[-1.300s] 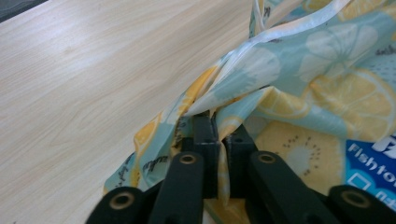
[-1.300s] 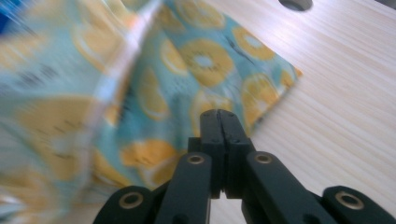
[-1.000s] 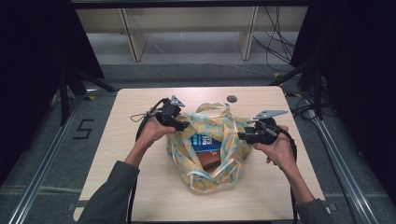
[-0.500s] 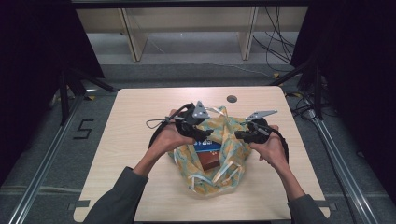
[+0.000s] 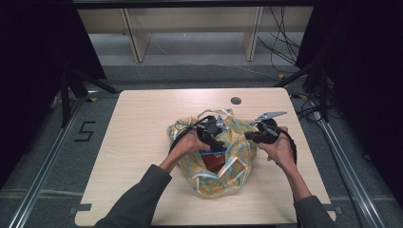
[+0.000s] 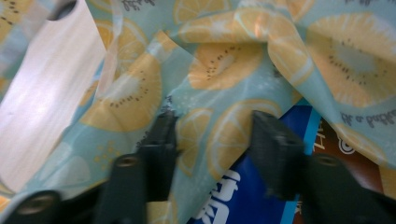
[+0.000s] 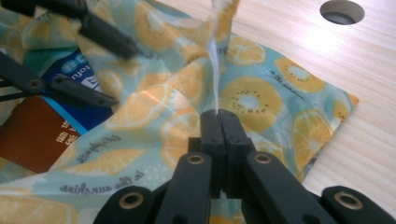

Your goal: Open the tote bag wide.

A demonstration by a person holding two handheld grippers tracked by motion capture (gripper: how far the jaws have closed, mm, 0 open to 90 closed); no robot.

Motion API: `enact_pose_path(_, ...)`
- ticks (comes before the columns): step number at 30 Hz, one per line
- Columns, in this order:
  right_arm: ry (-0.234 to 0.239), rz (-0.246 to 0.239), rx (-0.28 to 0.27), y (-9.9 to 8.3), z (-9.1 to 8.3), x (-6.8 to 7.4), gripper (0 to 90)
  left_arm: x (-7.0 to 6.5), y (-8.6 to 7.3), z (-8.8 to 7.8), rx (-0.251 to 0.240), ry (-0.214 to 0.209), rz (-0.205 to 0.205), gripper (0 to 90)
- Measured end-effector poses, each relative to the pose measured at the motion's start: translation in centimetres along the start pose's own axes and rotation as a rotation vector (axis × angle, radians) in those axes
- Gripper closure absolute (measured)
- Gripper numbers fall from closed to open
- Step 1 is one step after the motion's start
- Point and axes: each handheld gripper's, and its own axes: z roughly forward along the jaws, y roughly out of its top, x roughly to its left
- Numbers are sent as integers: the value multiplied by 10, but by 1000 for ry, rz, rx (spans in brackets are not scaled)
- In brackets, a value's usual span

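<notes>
A teal bag printed with orange and kiwi slices (image 5: pixel 223 178) lies on the wooden table (image 5: pixel 138 142), its mouth facing the far side. Inside it lie a blue packet (image 5: pixel 212 153) and a brown packet (image 5: pixel 217 164). My left gripper (image 5: pixel 217 141) hangs open over the bag's mouth, with a fold of the bag's fabric (image 6: pixel 215 126) between its jaws and the blue packet (image 6: pixel 243 196) just below. My right gripper (image 7: pixel 219 119) is shut on a thin strip of the bag (image 7: pixel 215 56) at its right rim and holds it up. The left gripper (image 7: pixel 133 77) stands open across the mouth.
A round cable hole (image 5: pixel 236 100) sits in the table beyond the bag. Bare tabletop (image 7: pixel 364 93) runs to the right of the bag. Shelf legs (image 5: pixel 135 40) and cables (image 5: pixel 280 42) stand on the floor behind the table.
My left gripper has travelled right, from the bag's left rim to over its mouth, close to the right gripper. The right gripper has kept its hold and shifted only slightly.
</notes>
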Motion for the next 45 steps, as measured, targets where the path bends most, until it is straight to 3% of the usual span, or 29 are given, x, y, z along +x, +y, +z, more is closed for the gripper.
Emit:
enact_pose_path(1, -11, -9, -26, -2, 1, -3, 900, 0, 1, 1, 2, 7, -13, 842)
enact_pose_path(2, 1, 13, -40, -2, 2, -2, 900, 1, 6, 2, 19, 25, -1, 885)
enact_pose_path(3, -8, -1, 0, -1, -2, -4, 900, 3, 9, 1, 12, 26, -3, 893)
enact_pose_path(5, -18, 9, 9, -2, -3, -4, 900, 5, 13, -1, -11, 36, -23, 895)
enact_pose_path(6, -34, -30, -1, -3, -2, -9, 900, 7, 16, -4, -41, 45, -46, 896)
enact_pose_path(7, -39, 14, 6, -5, -2, -7, 900, 11, 20, -7, -60, 51, -62, 896)
enact_pose_path(9, -76, -22, 48, -10, -4, -17, 900, 18, 26, -10, -76, 59, -72, 896)
enact_pose_path(11, -96, 21, 68, -17, -1, -21, 900, 25, 32, -10, -95, 57, -98, 897)
enact_pose_path(13, -124, 30, 112, -24, 1, -28, 900, 33, 36, -6, -103, 49, -130, 897)
enact_pose_path(15, -169, 8, 133, -31, 6, -34, 900, 39, 41, 0, -110, 68, -162, 897)
enact_pose_path(16, -227, -40, 198, -34, 6, -37, 900, 44, 42, 2, -119, 63, -175, 897)
enact_pose_path(17, -259, -77, 216, -38, 9, -40, 900, 48, 42, 3, -133, 64, -214, 897)
enact_pose_path(20, -244, -72, 223, -45, 5, -44, 900, 55, 43, 7, -155, 25, -270, 897)
enact_pose_path(21, -232, -25, 198, -42, -2, -43, 900, 55, 44, 7, -151, 19, -263, 896)
enact_pose_path(23, -180, -15, 80, -33, -18, -43, 896, 54, 46, 7, -141, 11, -245, 896)
enact_pose_path(26, -82, 46, -28, -18, -40, -28, 742, 55, 49, 5, -168, -3, -280, 896)
enact_pose_path(27, -75, 35, -75, -14, -44, -20, 716, 54, 50, 5, -157, 1, -272, 896)
enact_pose_path(28, -43, 14, -67, -9, -49, -10, 669, 53, 51, 5, -157, 3, -279, 896)
enact_pose_path(29, -20, 7, -83, -6, -49, -4, 647, 55, 51, 3, -153, -5, -257, 896)
enact_pose_path(30, -7, 2, -72, -2, -51, 6, 626, 54, 52, 3, -167, 0, -282, 896)
enact_pose_path(32, 23, -28, -57, 2, -46, 24, 580, 54, 52, 3, -161, 0, -282, 896)
enact_pose_path(34, 100, -73, -37, 2, -40, 45, 574, 56, 52, 1, -143, -7, -256, 896)
enact_pose_path(35, 149, -66, -12, 1, -38, 56, 574, 57, 51, 2, -153, -7, -267, 896)
enact_pose_path(36, 180, -96, -6, 0, -35, 63, 565, 56, 51, 3, -160, -9, -285, 895)
enact_pose_path(37, 218, -117, -6, -3, -31, 68, 540, 57, 51, 3, -144, -11, -274, 896)
enact_pose_path(38, 307, -90, 7, -7, -27, 74, 530, 59, 50, 2, -131, -13, -257, 895)
enact_pose_path(39, 338, -97, 17, -10, -25, 76, 523, 58, 50, 3, -159, -13, -292, 895)
enact_pose_path(43, 334, -164, 70, -28, -17, 86, 503, 61, 50, 2, -146, -28, -278, 895)
enact_pose_path(45, 323, -183, 94, -32, -15, 88, 535, 62, 49, 3, -159, -32, -305, 895)
